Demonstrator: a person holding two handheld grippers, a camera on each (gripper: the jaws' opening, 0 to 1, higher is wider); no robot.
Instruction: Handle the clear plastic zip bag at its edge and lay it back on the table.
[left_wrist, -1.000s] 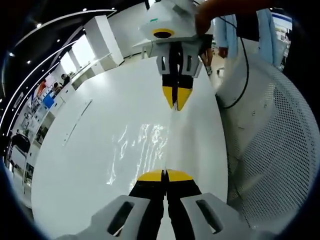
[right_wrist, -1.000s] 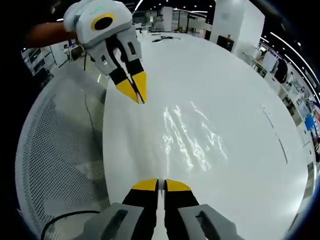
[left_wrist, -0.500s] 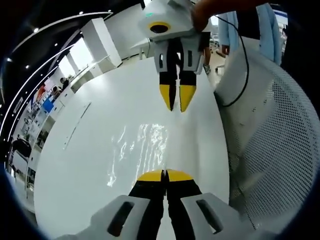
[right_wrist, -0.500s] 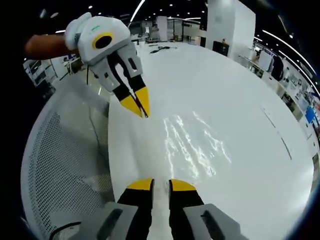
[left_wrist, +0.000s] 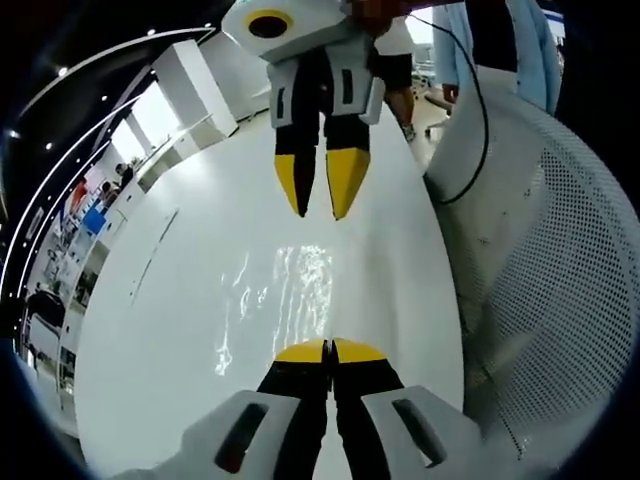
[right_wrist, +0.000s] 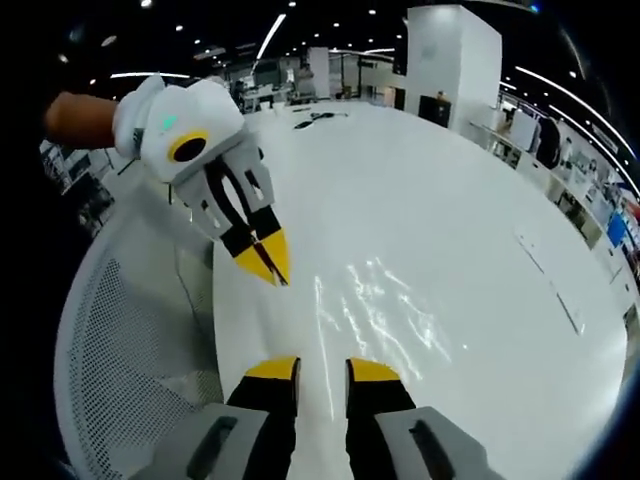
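Across the middle of both views the white table (left_wrist: 180, 330) carries the clear plastic zip bag (left_wrist: 285, 300), visible mainly as a patch of rippled glare; in the right gripper view the same shine sits centre-right (right_wrist: 385, 315). Comparing with a second ago, I see the right gripper (right_wrist: 325, 372) has let go: its yellow tips, then pinched on the bag's edge, now stand apart, and in the left gripper view it hangs in the upper centre (left_wrist: 322, 200), spread and lifted clear of the film. My left gripper (left_wrist: 328, 352) stays clenched at the bottom of its own view, and in the right gripper view its tips (right_wrist: 265, 258) still meet at the bag's near edge, so I judge it keeps hold of that edge. One release is done; the other remains. The bag's outline, its zip and whether it lies fully flat are hard to make out against white. The perforated white chair (left_wrist: 540, 300) is cut off at the frame's right.
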